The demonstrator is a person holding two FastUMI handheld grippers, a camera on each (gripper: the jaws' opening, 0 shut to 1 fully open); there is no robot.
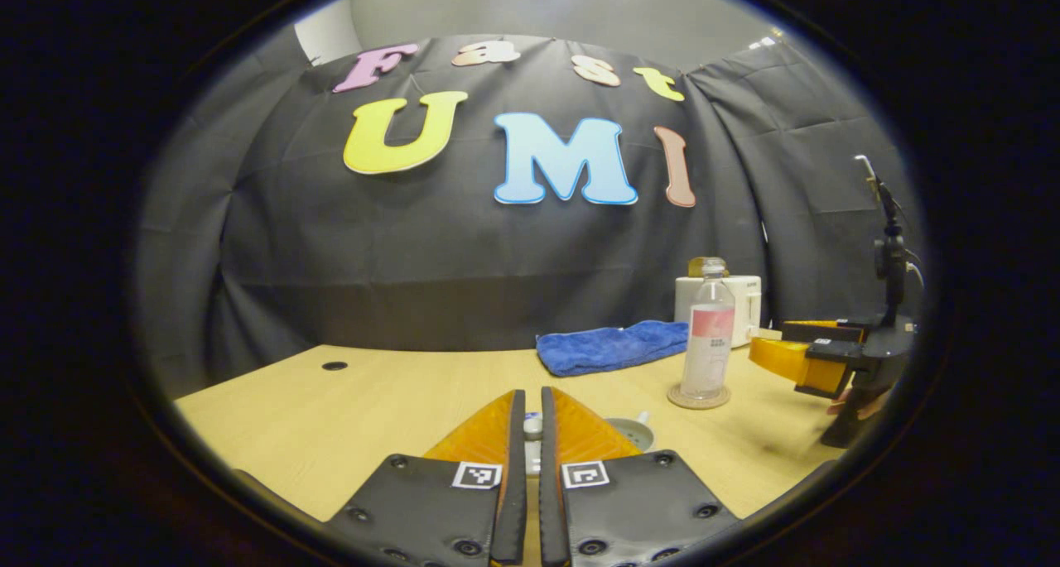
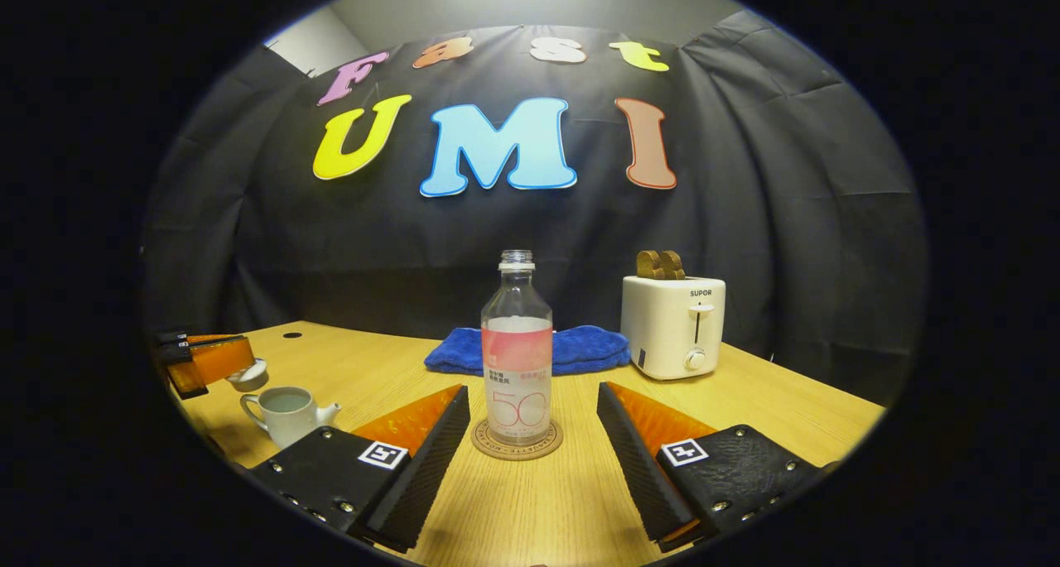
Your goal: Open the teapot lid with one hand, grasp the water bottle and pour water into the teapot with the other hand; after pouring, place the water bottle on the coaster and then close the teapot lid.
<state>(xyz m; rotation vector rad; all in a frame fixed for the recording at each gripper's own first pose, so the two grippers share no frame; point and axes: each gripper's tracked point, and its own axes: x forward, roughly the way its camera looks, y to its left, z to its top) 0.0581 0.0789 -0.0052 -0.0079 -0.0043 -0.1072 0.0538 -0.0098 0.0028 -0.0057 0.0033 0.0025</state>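
Left gripper [image 1: 532, 425], jaws pinching small white teapot lid [image 2: 248, 376], hangs just up-left of open white ceramic teapot [image 2: 287, 413]; right gripper [image 2: 530, 434] jaws spread.

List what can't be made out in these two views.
- Left gripper view: teapot mostly hidden behind the left gripper fingers.
- Left gripper view: teapot lid, just a white sliver pinched between those fingers.
- Left gripper view: toaster partly behind the water bottle.
- Right gripper view: blue towel, middle hidden by the water bottle.
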